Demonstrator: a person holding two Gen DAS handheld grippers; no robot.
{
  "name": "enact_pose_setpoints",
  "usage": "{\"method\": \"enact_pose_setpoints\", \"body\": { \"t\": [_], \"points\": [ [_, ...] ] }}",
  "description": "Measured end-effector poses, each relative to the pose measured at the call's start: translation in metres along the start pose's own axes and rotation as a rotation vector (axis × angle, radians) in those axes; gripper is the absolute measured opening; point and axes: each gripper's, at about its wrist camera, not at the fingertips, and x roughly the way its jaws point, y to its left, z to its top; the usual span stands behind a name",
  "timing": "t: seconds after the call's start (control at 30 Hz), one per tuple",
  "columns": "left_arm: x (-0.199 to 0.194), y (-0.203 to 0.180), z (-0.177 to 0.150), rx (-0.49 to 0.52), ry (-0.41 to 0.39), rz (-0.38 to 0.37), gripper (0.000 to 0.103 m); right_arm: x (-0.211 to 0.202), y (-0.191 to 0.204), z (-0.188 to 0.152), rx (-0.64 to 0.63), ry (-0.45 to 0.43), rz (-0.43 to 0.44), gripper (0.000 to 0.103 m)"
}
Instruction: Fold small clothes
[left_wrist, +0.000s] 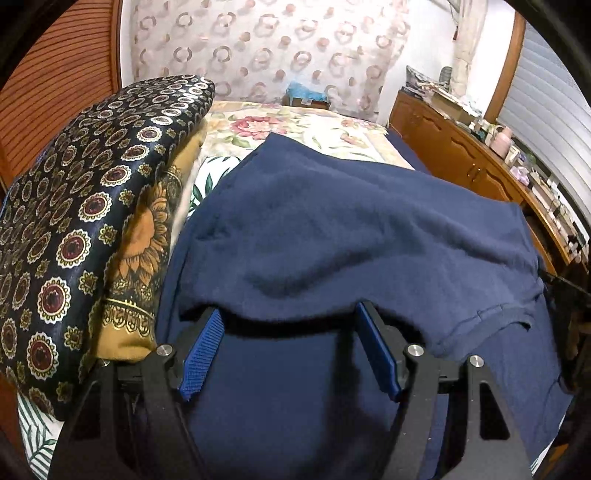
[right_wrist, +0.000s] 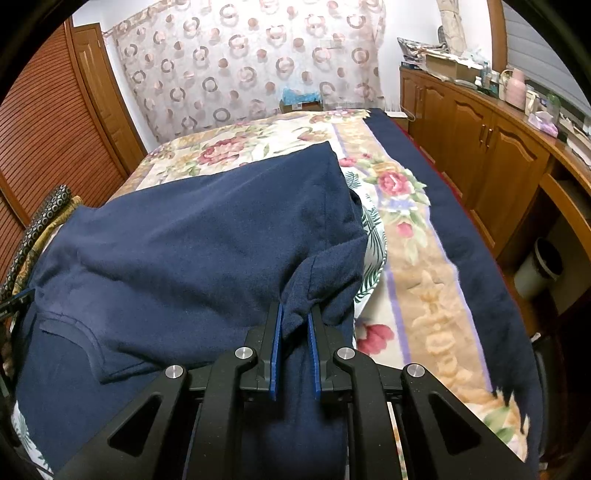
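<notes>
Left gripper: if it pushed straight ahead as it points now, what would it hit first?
Probably the folded-over edge of the navy shirt, already lying between the open fingers of the left gripper. Depth is unclear.

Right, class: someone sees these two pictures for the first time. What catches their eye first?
The navy shirt fills the middle of both views, folded over itself on the flowered bedspread. The right gripper pinches a bunch of its cloth; the left gripper is open at its folded edge. A dark patterned cushion lies left.
</notes>
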Motion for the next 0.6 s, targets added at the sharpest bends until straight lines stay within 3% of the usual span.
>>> {"method": "enact_pose_setpoints", "body": {
  "t": [0.13, 0.6],
  "points": [
    [-0.0034, 0.0043, -0.0013, -0.038, -0.006, -0.044, 0.073, -0.0027, 0.0008, 0.0006, -0.002, 0.000, 0.002, 0.013],
    [-0.0018, -0.0030, 0.0033, -0.051, -0.031, -0.062, 0.073, -0.0018, -0.0002, 0.0009, -0.004, -0.002, 0.003, 0.013]
  ]
}}
